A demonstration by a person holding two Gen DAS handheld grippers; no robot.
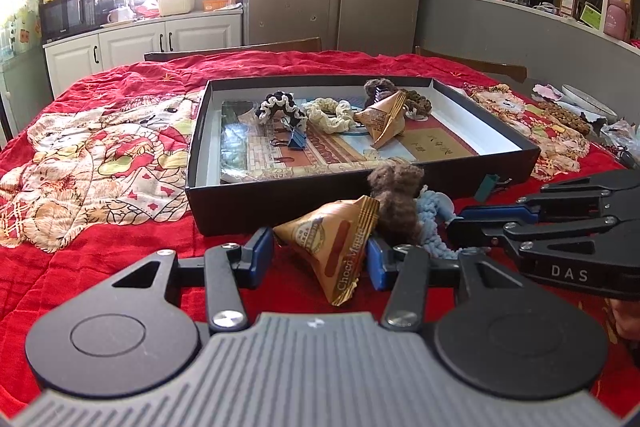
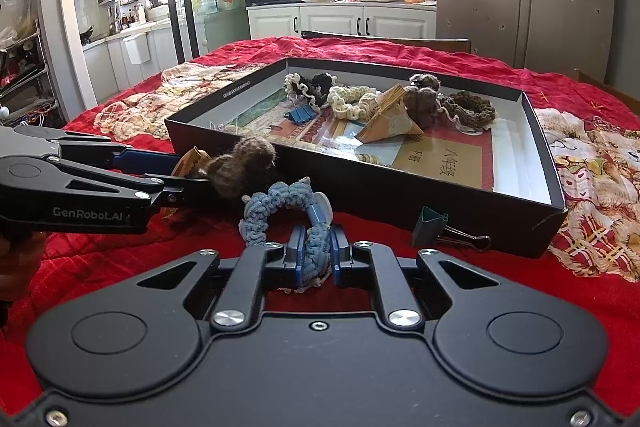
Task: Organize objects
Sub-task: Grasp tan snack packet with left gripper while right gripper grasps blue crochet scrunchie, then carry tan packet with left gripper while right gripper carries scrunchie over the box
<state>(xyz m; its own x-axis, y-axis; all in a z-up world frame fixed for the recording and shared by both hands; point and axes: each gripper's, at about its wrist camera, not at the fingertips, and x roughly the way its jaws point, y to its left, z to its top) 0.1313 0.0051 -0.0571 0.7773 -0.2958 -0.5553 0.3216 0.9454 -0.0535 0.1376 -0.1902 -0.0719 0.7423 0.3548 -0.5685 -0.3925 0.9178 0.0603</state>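
1. The left tool grips a glossy pyramid-shaped candy packet, seemingly touching both pads.
2. The right tool pinches a knitted blue scrunchie narrowly.
3. Both sit near the shallow black box.

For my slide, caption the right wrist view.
Right gripper shut on blue scrunchie before the black box.

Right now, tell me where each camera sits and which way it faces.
Left wrist: on the left gripper, facing across the red table toward the box; its fingers flank a wrapped candy; the right gripper enters from the right.
Right wrist: on the right gripper, facing the same box; shut on a blue scrunchie; the left gripper enters from the left.
Both share the box, brown scrunchie and teal clip.
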